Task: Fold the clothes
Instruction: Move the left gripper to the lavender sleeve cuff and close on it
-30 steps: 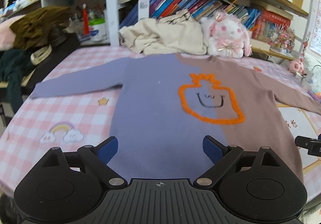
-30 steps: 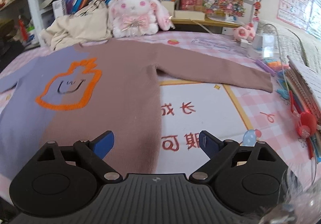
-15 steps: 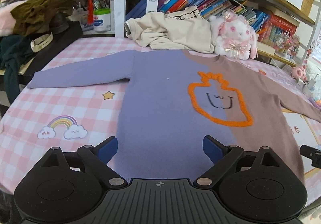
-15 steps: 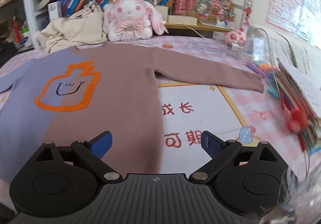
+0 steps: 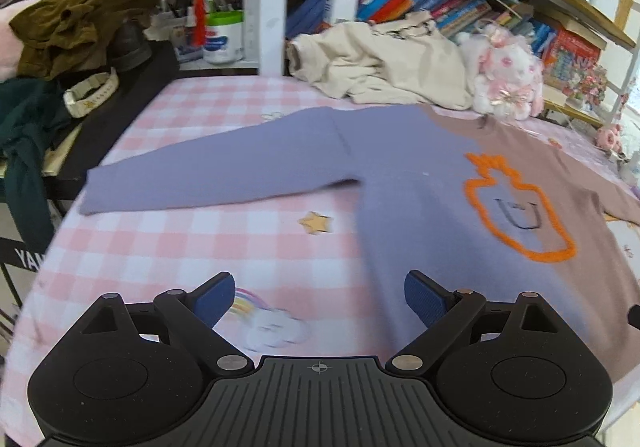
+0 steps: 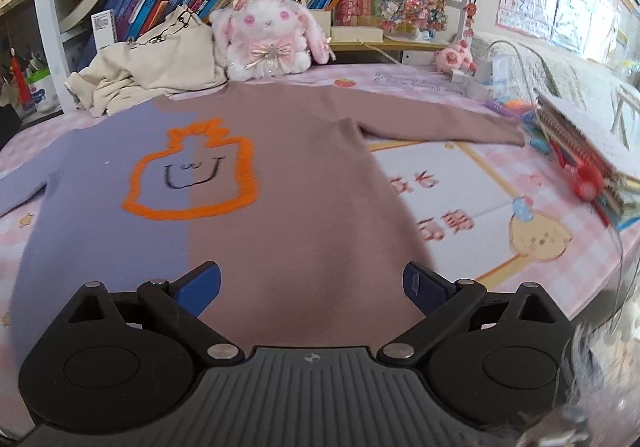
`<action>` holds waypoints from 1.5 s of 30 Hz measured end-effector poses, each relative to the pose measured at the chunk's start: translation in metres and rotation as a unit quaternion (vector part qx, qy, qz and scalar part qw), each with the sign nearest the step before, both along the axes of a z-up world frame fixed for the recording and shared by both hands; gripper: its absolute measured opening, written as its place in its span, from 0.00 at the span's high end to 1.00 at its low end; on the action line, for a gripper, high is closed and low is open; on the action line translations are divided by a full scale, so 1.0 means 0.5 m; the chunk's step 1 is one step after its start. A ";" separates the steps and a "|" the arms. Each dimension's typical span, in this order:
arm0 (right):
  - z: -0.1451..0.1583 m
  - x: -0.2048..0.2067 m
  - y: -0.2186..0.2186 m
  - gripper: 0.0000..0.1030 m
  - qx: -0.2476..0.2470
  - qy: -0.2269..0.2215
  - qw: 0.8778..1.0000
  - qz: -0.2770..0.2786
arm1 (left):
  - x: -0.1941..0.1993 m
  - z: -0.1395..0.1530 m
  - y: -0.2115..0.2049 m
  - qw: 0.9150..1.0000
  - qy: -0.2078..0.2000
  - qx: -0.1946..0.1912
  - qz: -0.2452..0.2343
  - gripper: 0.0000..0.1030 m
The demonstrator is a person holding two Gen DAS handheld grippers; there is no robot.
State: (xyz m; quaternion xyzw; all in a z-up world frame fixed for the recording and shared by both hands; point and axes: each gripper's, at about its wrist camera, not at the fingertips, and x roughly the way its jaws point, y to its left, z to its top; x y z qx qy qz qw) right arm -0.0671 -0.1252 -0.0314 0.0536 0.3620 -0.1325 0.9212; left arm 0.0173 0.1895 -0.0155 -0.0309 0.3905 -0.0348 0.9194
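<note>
A two-tone sweater (image 5: 408, 207) lies flat, face up, on the pink checked table, sleeves spread; its left half is purple, its right half brown (image 6: 304, 183), with an orange outlined figure (image 6: 192, 175) on the chest. My left gripper (image 5: 319, 303) is open and empty above the table's near edge, beside the purple hem, facing the purple sleeve (image 5: 208, 175). My right gripper (image 6: 312, 287) is open and empty over the brown lower hem. The brown sleeve (image 6: 440, 123) stretches right.
A cream garment (image 5: 380, 67) and a white plush rabbit (image 6: 268, 39) sit at the table's back by bookshelves. Dark clothes (image 5: 68, 19) pile at the left. Notebooks and pens (image 6: 576, 159) lie at the right edge, with a small pink toy (image 6: 456, 61) behind.
My left gripper has swung left, from over the purple body to the sweater's left edge. My right gripper has shifted left toward the sweater's middle. The sweater has not moved.
</note>
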 end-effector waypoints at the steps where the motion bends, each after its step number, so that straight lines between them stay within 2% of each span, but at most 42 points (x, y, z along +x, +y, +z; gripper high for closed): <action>1: 0.001 0.001 0.010 0.04 0.000 0.002 1.000 0.000 | 0.003 -0.001 0.018 1.000 -0.002 -0.001 0.005 0.09; 8: 0.021 0.008 0.076 0.04 -0.024 -0.004 1.000 0.017 | 0.024 -0.010 0.126 0.998 -0.015 -0.005 0.063 0.09; 15: 0.024 0.022 0.093 0.04 -0.036 -0.001 0.999 0.027 | 0.033 -0.037 0.199 0.993 -0.025 -0.017 0.118 0.09; 22: 0.028 0.024 0.099 0.04 -0.048 0.000 0.998 0.040 | 0.061 -0.048 0.271 0.981 -0.028 -0.067 0.178 0.10; 25: 0.029 0.022 0.100 0.04 -0.050 0.002 0.998 0.046 | 0.085 -0.056 0.291 0.978 -0.020 -0.077 0.194 0.10; 31: 0.027 0.018 0.099 0.04 -0.049 0.007 0.997 0.052 | 0.108 -0.056 0.306 0.975 -0.016 -0.070 0.209 0.10; 39: 0.022 0.012 0.085 0.04 -0.042 0.014 0.999 0.026 | 0.125 -0.052 0.320 0.974 -0.018 -0.060 0.220 0.10; 45: 0.023 0.022 0.099 0.04 -0.042 0.012 0.998 0.044 | 0.129 -0.049 0.321 0.975 -0.022 -0.054 0.213 0.10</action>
